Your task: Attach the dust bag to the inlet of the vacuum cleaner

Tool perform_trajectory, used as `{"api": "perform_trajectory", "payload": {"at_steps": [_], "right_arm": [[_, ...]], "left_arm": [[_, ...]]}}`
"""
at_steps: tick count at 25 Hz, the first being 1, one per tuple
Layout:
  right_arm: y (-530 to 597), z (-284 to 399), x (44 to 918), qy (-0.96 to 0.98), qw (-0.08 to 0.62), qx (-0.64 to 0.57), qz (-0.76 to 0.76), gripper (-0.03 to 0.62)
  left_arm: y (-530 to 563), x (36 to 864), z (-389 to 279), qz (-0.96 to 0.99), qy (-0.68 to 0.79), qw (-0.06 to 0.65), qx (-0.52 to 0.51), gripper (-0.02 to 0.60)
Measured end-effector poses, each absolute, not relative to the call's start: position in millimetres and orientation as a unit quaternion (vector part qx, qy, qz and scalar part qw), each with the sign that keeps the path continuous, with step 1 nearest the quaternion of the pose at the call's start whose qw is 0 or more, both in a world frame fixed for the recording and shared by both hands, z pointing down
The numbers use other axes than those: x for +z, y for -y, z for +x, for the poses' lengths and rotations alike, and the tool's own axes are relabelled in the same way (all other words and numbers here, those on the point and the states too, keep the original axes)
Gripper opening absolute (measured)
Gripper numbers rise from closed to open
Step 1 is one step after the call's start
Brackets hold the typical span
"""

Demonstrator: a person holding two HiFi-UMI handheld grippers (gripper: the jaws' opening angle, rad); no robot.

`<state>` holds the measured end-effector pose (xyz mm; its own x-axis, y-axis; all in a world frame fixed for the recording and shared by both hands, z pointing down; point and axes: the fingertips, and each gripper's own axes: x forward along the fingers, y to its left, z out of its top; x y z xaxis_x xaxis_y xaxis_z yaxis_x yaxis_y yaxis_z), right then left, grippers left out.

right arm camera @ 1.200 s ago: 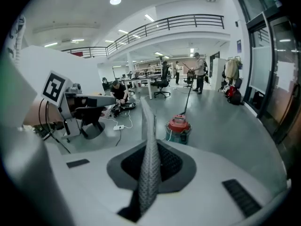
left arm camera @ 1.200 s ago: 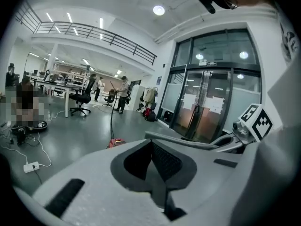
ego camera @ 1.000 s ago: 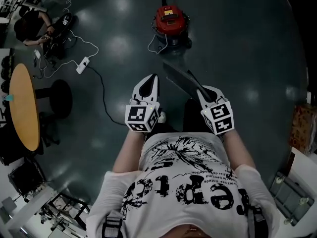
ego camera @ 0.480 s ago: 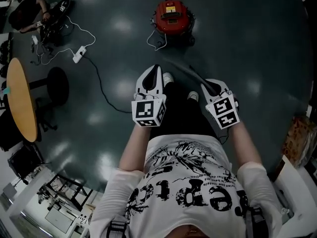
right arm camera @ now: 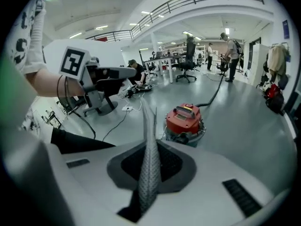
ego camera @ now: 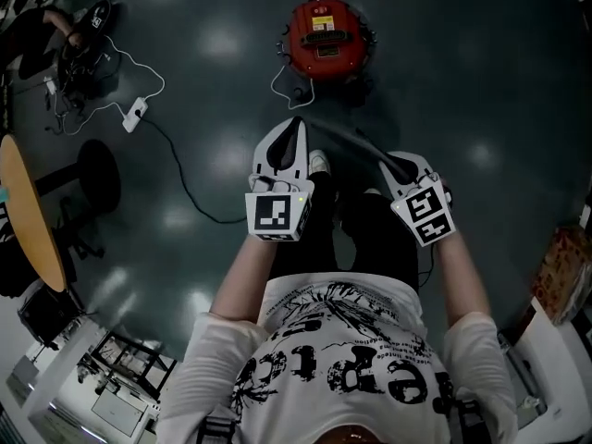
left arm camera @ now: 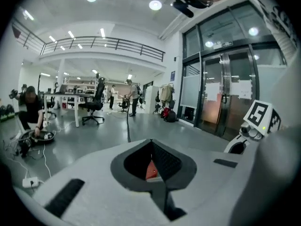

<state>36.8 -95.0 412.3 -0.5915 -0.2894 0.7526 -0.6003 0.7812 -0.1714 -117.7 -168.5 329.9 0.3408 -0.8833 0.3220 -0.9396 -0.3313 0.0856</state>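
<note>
Clamping a thin grey mesh-textured dust bag [right arm camera: 149,166] edge-on, the right gripper [ego camera: 396,163] has its fingers pinched on it. The left gripper [ego camera: 293,129] has its fingers pressed together. The round red vacuum cleaner [ego camera: 326,28] stands well beyond both fingertips.

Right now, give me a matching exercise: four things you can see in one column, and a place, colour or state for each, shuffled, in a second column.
Things
1. vacuum cleaner
2. dust bag
3. left gripper
4. power strip

Descriptions
A. grey, clamped edge-on in the right gripper
B. jaws shut, nothing between them
C. red, standing on the floor ahead
D. white, on the floor to the left among cables

Pairs: 1-C, 2-A, 3-B, 4-D
</note>
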Motion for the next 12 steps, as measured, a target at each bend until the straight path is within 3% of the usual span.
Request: {"api": "perform_trajectory", "payload": {"at_steps": [3, 12], "right_arm": [[106.9, 25.4, 463.7, 0.886, 0.351, 0.177, 0.248, 0.021], [145.4, 18.5, 613.6, 0.915, 0.333, 0.051, 0.221, 0.021]], "left_arm": [[195.9, 383.2, -117.9, 0.819, 0.558, 0.082, 0.109, 0.005], [256.3, 543.9, -121.5, 0.838, 0.538, 0.032, 0.087, 0.005]]}}
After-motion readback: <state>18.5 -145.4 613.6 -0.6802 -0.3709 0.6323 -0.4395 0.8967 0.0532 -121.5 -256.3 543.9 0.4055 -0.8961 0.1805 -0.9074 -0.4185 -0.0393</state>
